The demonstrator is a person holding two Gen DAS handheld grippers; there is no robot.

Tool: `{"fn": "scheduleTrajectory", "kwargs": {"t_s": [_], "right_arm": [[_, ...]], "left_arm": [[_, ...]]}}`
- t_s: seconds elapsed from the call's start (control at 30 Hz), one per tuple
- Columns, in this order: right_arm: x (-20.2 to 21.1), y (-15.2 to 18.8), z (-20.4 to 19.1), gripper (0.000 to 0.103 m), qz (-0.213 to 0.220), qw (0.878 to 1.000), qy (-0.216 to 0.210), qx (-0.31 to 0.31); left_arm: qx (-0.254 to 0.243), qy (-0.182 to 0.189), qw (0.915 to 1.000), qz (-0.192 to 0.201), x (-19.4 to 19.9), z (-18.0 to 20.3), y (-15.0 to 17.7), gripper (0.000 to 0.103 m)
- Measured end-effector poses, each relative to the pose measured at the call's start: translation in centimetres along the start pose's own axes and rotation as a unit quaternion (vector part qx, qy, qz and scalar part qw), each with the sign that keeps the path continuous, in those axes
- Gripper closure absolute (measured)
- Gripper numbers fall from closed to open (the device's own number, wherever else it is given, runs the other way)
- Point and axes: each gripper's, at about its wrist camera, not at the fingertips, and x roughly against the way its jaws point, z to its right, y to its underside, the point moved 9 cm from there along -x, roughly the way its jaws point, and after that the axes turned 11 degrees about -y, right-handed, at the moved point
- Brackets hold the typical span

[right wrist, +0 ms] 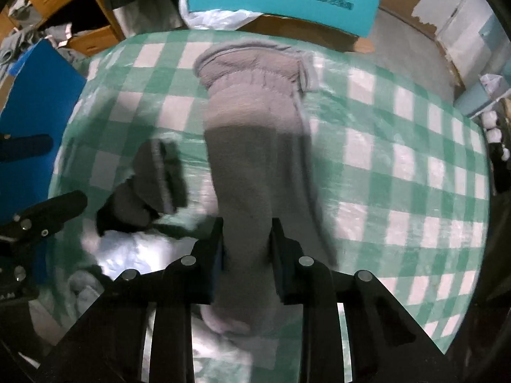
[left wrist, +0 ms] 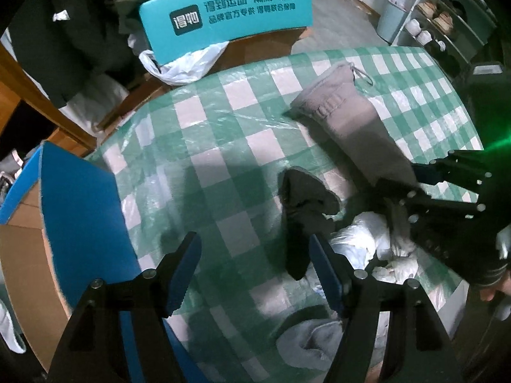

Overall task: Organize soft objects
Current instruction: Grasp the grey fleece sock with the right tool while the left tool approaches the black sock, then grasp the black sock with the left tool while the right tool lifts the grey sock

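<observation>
Grey sock pinched, dark sock loose

The right hand-held gripper [right wrist: 247,249] clamped the motion-blurred grey sock [right wrist: 255,146], hiding its toe; the left hand-held gripper [left wrist: 255,271] gaped, empty, beside the shadowed dark sock [left wrist: 303,210] on the surface [left wrist: 207,146].

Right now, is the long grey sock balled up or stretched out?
Stretched out. The grey sock lies long across the checked tablecloth, one end pinched by the right hand-held gripper.
</observation>
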Motion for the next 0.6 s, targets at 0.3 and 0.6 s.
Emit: {"fn": "scheduleTrajectory", "kwargs": {"t_s": [0.3,0.6], "right_arm": [[1.9,0.3,4.2,0.084,0.007,0.999,-0.001,-0.046],[1.6,2.5,6.6,0.042,-0.006,0.997,-0.004,-0.080]], "left_arm": [[-0.024,-0.004,0.9997,0.002,-0.8,2.3,-1.0,0.028],[-0.041,-0.014,0.9989,-0.019,-3.0,3.3,-0.7,0.028]]}}
